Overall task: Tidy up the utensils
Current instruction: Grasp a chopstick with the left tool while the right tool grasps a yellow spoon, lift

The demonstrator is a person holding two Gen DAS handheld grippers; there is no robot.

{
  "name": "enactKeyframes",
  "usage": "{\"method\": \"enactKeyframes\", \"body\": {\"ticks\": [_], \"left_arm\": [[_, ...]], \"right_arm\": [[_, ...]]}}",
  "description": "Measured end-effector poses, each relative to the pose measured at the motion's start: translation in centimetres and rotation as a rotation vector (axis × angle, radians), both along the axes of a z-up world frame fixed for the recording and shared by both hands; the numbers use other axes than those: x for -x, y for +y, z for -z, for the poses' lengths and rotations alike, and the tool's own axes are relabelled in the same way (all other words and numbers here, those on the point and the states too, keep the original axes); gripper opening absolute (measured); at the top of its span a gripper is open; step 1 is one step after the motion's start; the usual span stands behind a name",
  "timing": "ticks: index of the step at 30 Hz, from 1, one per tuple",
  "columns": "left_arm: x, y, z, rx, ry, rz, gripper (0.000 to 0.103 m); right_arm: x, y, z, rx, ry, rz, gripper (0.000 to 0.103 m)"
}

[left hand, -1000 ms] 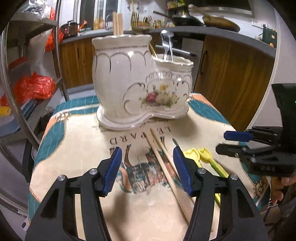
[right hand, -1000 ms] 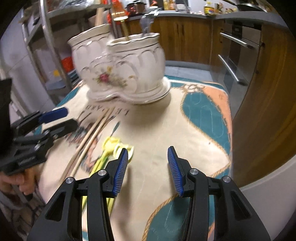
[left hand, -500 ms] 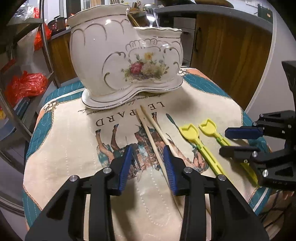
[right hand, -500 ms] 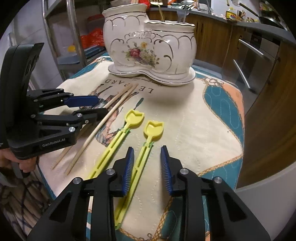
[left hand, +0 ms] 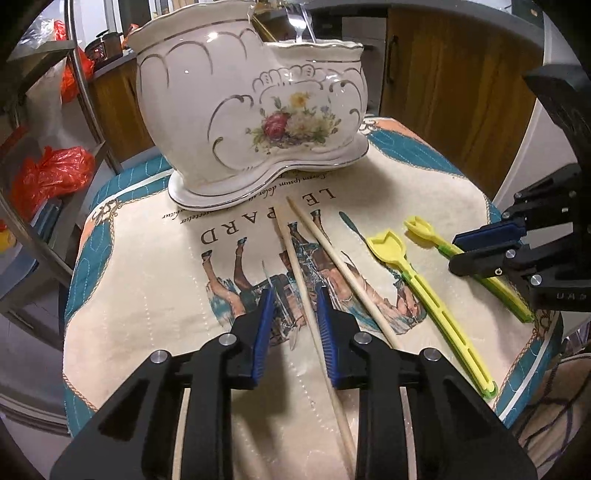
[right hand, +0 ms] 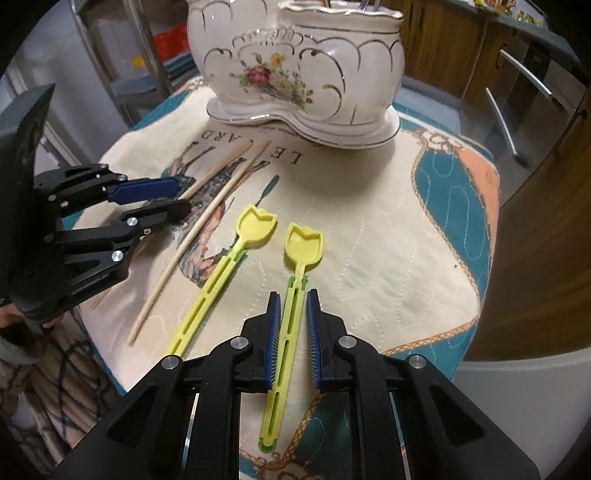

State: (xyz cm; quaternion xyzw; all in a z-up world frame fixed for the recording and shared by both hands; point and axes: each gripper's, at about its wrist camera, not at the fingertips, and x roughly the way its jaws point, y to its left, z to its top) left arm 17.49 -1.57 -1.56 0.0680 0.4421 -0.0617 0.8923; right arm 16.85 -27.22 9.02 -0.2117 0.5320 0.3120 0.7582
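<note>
On the tabletop [right hand: 424,229], toward its near edge: two wooden chopsticks [left hand: 334,258] side by side, two yellow spoons [right hand: 210,284] just beside them, handles pointing at the near edge. Left tool [left hand: 294,321] lowered over the left chopstick [left hand: 295,269], jaws narrow, just been closing, the stick between the blue pads [left hand: 264,325] with a gap showing on the left side, not yet pinched. Right tool [right hand: 291,325] over the right-hand spoon [right hand: 295,280], jaws narrow, just been closing around its slotted handle, pads [right hand: 272,332] close to it but grip not certain. Near the far edge: a white flowered holder [left hand: 251,110], two joined cups, with forks [left hand: 301,27] standing in the lower cup. Under everything: a printed cloth [left hand: 147,295] with teal border.
</note>
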Motion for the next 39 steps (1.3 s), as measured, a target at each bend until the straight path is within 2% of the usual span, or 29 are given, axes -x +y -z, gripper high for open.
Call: {"method": "enactKeyframes", "body": {"ticks": [6,11,14,22,27,32,37,39], "left_arm": [[-0.8,0.0,-0.4,-0.007,0.086,0.003,0.025],[-2.0,0.4,-0.7,0.015,0.188,-0.003,0.025],[-2.5,0.4,-0.9,0.018,0.236,-0.011,0.025],[-3.2,0.1,-1.0,-0.004,0.284,0.013,0.022],[-5.7,-0.6,-1.2,-0.037,0.387,0.035,0.018],[-7.4,-1.9,-1.2,-0.105,0.488,0.075,0.015],[-8.5,-2.0,-1.4,-0.070,0.511,0.080,0.013],[-8.7,-1.9,-1.4,-0.064,0.508,0.083,0.009]], "right_arm": [[-0.1,1.9,0.0,0.143,0.024,-0.013,0.015],[-0.4,2.8,0.2,0.208,0.056,0.000,0.015],[-0.3,2.8,0.2,0.213,0.064,0.010,0.015],[-1.3,1.9,0.2,0.169,0.109,0.045,0.015],[-2.6,2.1,0.5,0.198,0.141,0.047,0.015],[-3.4,3.0,0.7,0.263,0.175,0.021,0.014],[-3.6,3.6,0.8,0.289,0.173,0.010,0.013],[-3.6,3.7,0.8,0.276,0.173,0.012,0.011]]}}
